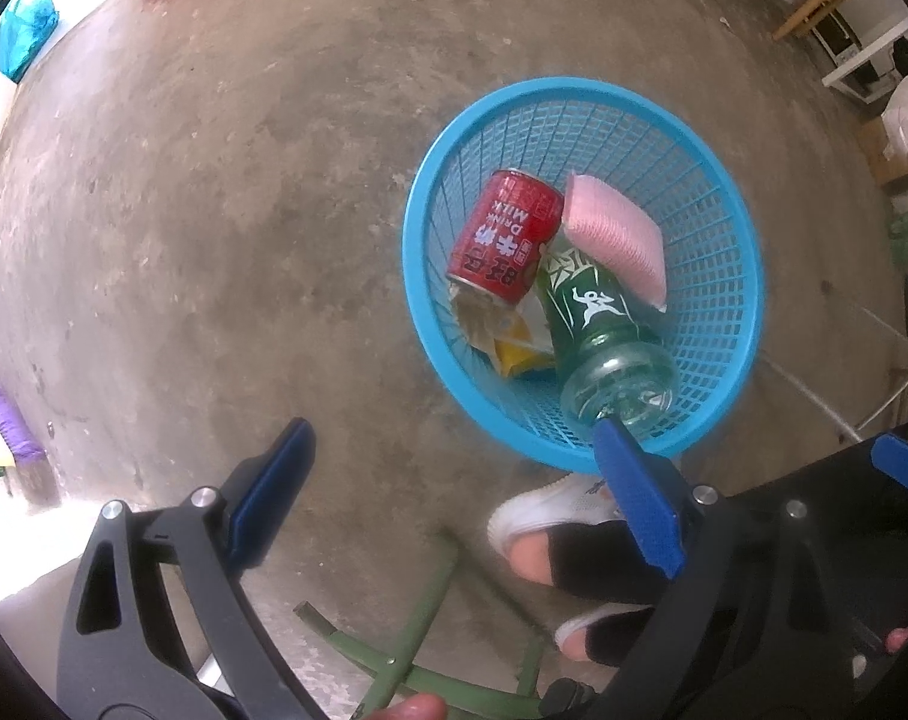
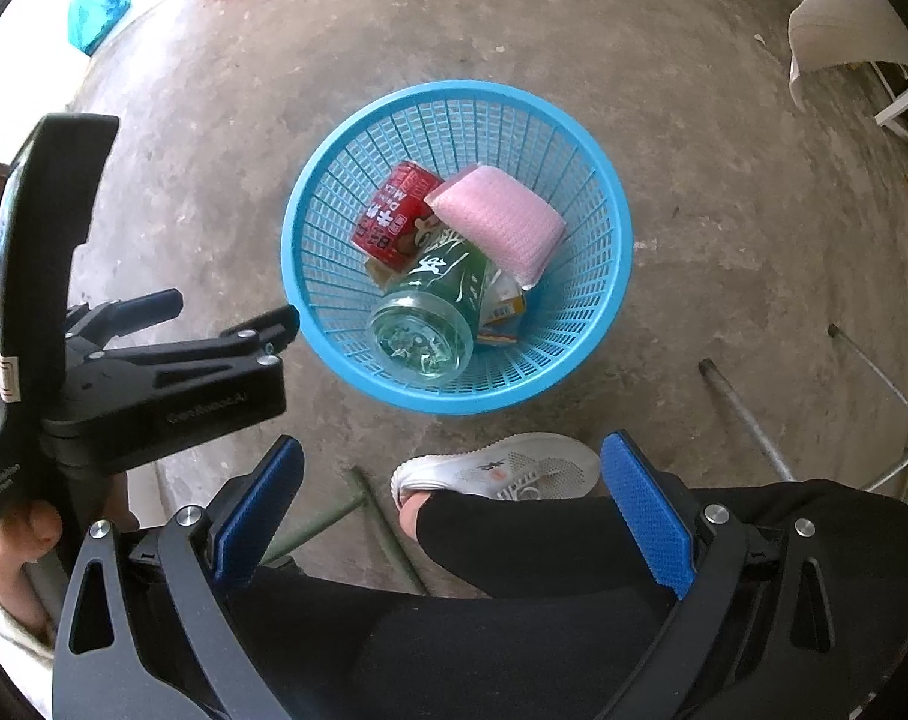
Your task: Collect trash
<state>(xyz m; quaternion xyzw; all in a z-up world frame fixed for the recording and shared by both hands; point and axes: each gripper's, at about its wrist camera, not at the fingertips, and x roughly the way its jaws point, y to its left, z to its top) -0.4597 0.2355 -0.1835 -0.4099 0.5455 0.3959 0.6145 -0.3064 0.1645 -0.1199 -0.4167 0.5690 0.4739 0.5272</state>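
Gripper [image 2: 447, 501] empty, bottle [image 2: 432, 306] base-up in basket [image 2: 598, 324]

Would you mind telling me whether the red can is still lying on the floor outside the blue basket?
No, the red can lies inside the blue basket, beside the green bottle.

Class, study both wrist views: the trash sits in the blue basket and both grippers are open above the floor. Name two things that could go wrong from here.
1. The green bottle leans base-up against the blue basket wall, its base near the rim; a nudge might roll it out or tip the basket.
2. The person's white shoe and a metal pipe lie close by on the floor; a step could knock the basket and spill the red can and pink sponge.
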